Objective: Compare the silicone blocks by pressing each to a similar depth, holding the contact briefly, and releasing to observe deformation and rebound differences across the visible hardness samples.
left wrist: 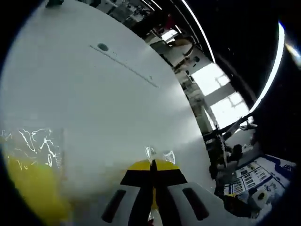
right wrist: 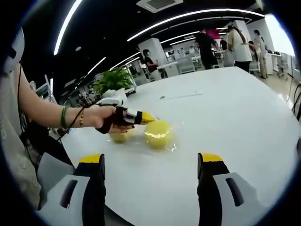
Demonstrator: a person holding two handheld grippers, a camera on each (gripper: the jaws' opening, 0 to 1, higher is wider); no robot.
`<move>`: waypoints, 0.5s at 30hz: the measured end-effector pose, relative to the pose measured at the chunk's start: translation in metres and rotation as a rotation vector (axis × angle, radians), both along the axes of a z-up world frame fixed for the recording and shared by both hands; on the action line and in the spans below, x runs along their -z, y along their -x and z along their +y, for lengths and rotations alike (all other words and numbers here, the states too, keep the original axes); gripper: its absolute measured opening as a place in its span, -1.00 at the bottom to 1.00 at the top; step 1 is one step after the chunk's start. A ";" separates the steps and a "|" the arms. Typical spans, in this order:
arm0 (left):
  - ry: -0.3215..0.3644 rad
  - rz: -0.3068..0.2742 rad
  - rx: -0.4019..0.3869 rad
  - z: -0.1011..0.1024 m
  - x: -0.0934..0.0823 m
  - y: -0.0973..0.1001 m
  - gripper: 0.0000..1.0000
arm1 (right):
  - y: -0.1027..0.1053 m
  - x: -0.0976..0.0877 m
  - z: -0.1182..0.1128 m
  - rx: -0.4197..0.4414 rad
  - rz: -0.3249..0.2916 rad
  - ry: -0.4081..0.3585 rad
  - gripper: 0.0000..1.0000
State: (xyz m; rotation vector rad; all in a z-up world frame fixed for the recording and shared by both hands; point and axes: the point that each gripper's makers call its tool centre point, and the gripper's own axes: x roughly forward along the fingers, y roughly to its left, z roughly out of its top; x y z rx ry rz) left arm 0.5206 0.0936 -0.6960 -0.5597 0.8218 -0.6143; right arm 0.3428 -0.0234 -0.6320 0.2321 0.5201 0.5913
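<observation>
Left tool (right wrist: 146,117): jaws pressed together with nothing between them, the yellow tips meeting (seen in its own view too); a hand (right wrist: 101,118) holds it low over the white table (right wrist: 235,108).
Right tool (right wrist: 153,162): jaws spread wide apart, empty, aimed across the table at the samples.
Larger silicone block (right wrist: 158,133): yellow, rounded, in clear glossy wrap, resting on the table straight ahead of the right tool and just beside the left tool's tips; whether they touch, I cannot tell.
Smaller silicone block (right wrist: 119,137): beneath the hand, partly hidden.
Handling: likely soft and springy, light, and the wrap looks slippery (it may skate sideways). Press squarely on the crown, not the edge.
</observation>
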 end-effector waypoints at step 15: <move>-0.371 -0.422 0.304 -0.011 -0.034 0.024 -1.00 | 0.007 -0.008 0.003 -0.009 -0.016 0.019 0.49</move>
